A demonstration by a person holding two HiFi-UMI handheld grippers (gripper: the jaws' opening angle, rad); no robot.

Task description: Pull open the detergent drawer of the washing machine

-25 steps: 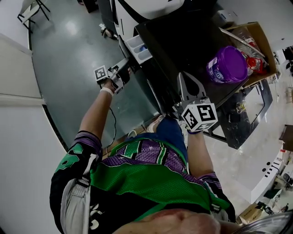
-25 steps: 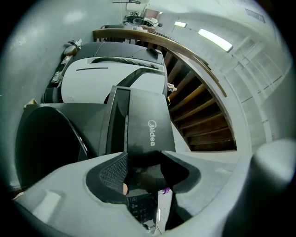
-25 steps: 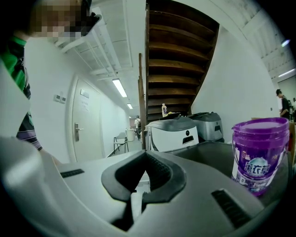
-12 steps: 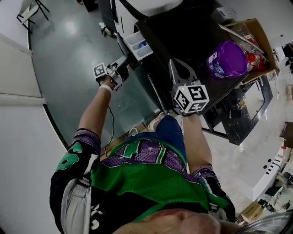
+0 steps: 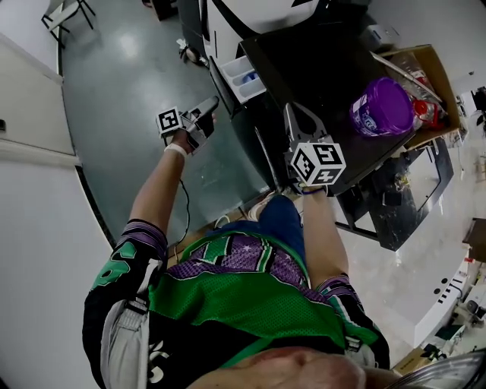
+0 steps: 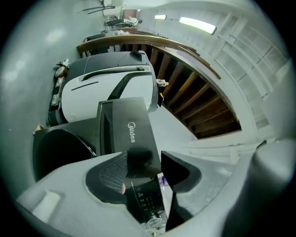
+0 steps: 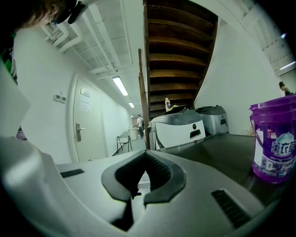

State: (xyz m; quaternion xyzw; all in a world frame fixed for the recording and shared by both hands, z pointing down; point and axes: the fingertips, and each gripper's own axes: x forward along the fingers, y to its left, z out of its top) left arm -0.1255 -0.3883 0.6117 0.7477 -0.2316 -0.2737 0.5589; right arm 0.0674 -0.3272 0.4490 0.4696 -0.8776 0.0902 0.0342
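The black washing machine (image 5: 319, 68) fills the upper middle of the head view. Its detergent drawer (image 5: 244, 76) stands pulled out, with its pale compartments showing. My left gripper (image 5: 213, 104) points at the drawer's front from the left. In the left gripper view my left gripper (image 6: 143, 171) is open, and the dark drawer front marked Midea (image 6: 132, 125) shows between its jaws; I cannot tell whether they touch it. My right gripper (image 5: 292, 110) hovers over the machine's front edge. Seen from its own camera, the right gripper (image 7: 140, 193) is shut on nothing.
A purple detergent tub (image 5: 387, 106) (image 7: 275, 143) stands on the machine top beside a cardboard box (image 5: 425, 61). A white appliance (image 6: 106, 88) stands beyond the washing machine. Grey floor (image 5: 129, 114) lies to the left, with a chair (image 5: 64, 11) far off.
My right gripper has moved forward and left, from beside the machine to over its front edge. My left gripper stays at the drawer front; the drawer remains pulled out.
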